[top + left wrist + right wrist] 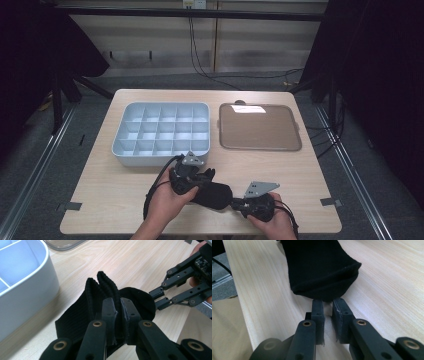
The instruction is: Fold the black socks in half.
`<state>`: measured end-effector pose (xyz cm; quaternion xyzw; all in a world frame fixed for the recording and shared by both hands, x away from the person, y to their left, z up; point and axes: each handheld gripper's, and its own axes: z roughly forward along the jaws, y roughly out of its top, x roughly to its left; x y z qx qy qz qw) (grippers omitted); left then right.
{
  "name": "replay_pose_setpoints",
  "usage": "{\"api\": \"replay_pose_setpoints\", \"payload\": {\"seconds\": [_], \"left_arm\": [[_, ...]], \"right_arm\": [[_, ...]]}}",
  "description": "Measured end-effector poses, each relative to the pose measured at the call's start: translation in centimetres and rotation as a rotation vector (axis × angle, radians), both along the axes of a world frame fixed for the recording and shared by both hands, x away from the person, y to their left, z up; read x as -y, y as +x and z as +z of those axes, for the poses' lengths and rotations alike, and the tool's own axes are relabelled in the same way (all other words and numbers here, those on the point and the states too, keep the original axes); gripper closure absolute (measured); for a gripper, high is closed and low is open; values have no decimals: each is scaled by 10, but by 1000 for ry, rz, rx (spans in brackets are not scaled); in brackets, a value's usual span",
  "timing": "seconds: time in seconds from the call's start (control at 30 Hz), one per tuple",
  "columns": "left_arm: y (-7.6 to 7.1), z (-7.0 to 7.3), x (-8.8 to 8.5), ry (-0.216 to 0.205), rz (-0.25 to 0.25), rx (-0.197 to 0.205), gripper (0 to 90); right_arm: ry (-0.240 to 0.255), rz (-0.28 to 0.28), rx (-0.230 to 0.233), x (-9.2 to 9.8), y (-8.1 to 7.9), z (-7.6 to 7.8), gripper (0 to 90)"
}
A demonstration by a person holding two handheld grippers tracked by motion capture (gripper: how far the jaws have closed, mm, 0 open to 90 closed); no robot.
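A black sock (212, 194) lies on the wooden table near its front edge, between my two grippers. My left gripper (199, 183) is shut on the ribbed cuff end; in the left gripper view its jaws (120, 302) pinch the bunched fabric of the sock (75, 320). My right gripper (235, 204) sits at the toe end. In the right gripper view that gripper (327, 303) has a narrow gap between its jaws, and their tips just meet the rounded toe of the sock (319, 270) without clamping it. The right gripper (157, 299) also appears beyond the sock in the left gripper view.
A pale blue organizer box (120, 150) with several compartments stands just behind the left gripper, its wall (37, 290) close by. A brown tray (260, 127) lies to its right. The table's front edge (242, 315) runs close beside the right gripper.
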<state>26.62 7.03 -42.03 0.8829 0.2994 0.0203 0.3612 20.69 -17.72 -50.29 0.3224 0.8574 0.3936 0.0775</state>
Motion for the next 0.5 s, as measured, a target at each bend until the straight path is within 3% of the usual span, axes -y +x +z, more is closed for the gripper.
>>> {"api": "replay_pose_setpoints", "payload": {"seconds": [0.23, 0.5], "left_arm": [[-2, -5, 6, -6, -9, -2, 823], [-4, -14, 14, 16, -33, -14, 823]], "right_arm": [[4, 1, -5, -1, 1, 0, 799], [6, 8, -1, -7, 2, 0, 795]]}}
